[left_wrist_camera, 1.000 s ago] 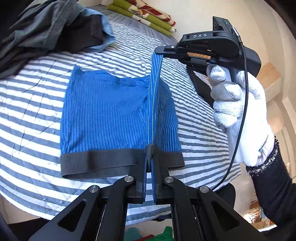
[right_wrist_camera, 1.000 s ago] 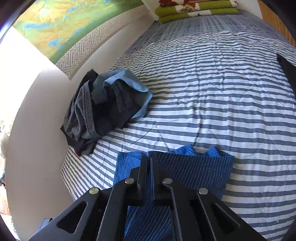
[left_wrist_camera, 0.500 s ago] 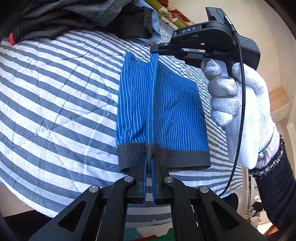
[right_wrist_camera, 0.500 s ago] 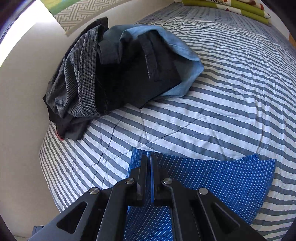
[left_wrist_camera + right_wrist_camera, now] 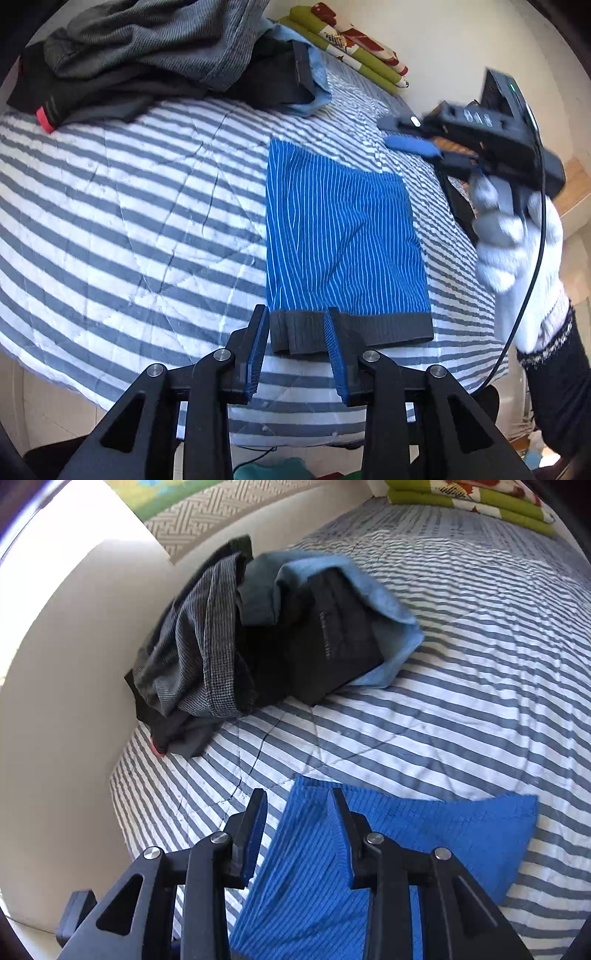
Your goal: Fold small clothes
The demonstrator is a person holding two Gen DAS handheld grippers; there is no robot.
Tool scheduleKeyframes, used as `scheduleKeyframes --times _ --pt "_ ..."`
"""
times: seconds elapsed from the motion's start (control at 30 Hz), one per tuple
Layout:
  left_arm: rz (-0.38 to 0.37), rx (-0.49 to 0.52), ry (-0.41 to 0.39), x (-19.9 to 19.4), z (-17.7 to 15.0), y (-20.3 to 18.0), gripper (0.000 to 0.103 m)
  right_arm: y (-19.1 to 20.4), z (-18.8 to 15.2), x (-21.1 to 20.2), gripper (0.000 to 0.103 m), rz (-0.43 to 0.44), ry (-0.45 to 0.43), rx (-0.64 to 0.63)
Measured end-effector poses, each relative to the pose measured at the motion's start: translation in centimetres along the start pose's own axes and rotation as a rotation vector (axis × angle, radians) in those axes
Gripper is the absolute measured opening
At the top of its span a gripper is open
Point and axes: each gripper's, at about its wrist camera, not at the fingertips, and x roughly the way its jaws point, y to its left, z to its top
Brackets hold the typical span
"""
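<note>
a bed with a grey-and-white striped quilt [image 5: 461, 672] fills the room, sunlit. a pale wall [image 5: 66, 672] runs at nine o'clock, a patterned hanging [image 5: 229, 513] at eleven, and folded green bedding [image 5: 476, 498] at one o'clock.

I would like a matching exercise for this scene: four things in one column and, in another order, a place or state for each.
Things:
1. blue striped shorts
2. pile of dark clothes
3. green folded bedding
4. left tongs

Places or states:
A. open, at the grey waistband
B. lying flat on the striped bedcover
C. heaped beside the wall
D. at the far end of the bed

Pairs: 1-B, 2-C, 3-D, 4-A
</note>
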Motion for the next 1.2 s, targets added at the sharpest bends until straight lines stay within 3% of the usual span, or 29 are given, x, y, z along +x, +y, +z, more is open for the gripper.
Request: scheduleKeyframes --times 0.13,0.2,0.4,0.47,0.53,0.6,0.7,0.77,0.8,1.1,1.2 --pt "-0.016 0.046 -0.034 -0.1 3.2 -1.1 0.033 -2.9 -4.3 -5.4 0.031 -0.055 -0.062 0.019" --pt "-0.018 0.105 -0.007 2.4 5.3 -2.0 0.033 -4.0 -7.2 -6.7 0.031 -0.076 -0.063 0.020" --pt "0.019 0.101 0.112 8.4 7.3 -1.6 0.031 -5.2 -13.2 -4.5 0.031 -0.081 0.033 0.035" --pt "0.093 0.109 0.127 10.2 7.7 -0.7 0.025 -5.8 -14.5 -3.6 0.031 -0.068 0.049 0.072" --pt "0.104 0.128 0.120 11.4 8.1 -0.1 0.020 -6.4 -15.9 -2.7 0.031 -0.061 0.093 0.095" --pt "0.100 0.140 0.123 11.4 8.2 -0.1 0.021 -5.9 -16.9 -2.5 0.030 -0.085 0.109 0.032" --pt "0.091 0.125 0.092 9.7 8.4 -0.1 0.024 -6.1 -16.0 -4.3 0.031 -0.056 0.077 0.027" --pt "0.091 0.092 0.077 8.6 8.7 0.4 0.042 -7.0 -14.7 -5.9 0.031 -0.055 0.018 0.063" --pt "0.089 0.078 0.077 8.3 8.9 0.6 0.045 -7.5 -14.1 -6.3 0.032 -0.072 -0.002 0.080" --pt "0.062 0.051 0.164 10.7 9.9 1.6 0.044 -11.7 -11.1 -4.1 0.032 -0.045 0.030 0.194" --pt "0.049 0.058 0.175 11.1 9.8 1.6 0.035 -12.4 -11.2 -3.3 0.032 -0.020 0.048 0.215"
